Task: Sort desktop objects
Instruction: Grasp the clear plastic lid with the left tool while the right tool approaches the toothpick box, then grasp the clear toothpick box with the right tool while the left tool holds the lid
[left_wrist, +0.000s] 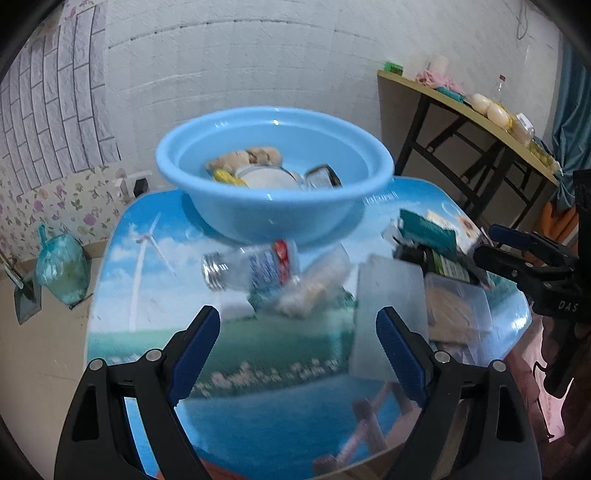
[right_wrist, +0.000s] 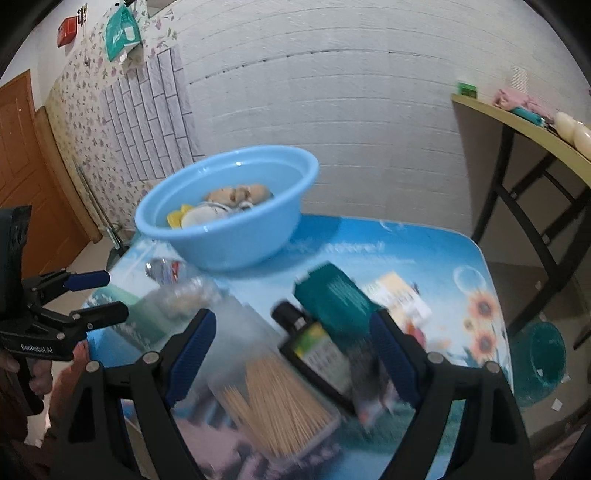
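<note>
Trouble could start in the left wrist view: the left tool is spread wide and empty above the counter, near a lying plastic bottle by the blue basin. That round bottle could roll off if bumped.

From the right wrist view, the right tool, also spread and empty, hangs over a clear box of toothpicks touching a dark bottle. A crooked pinch could knock both.
</note>
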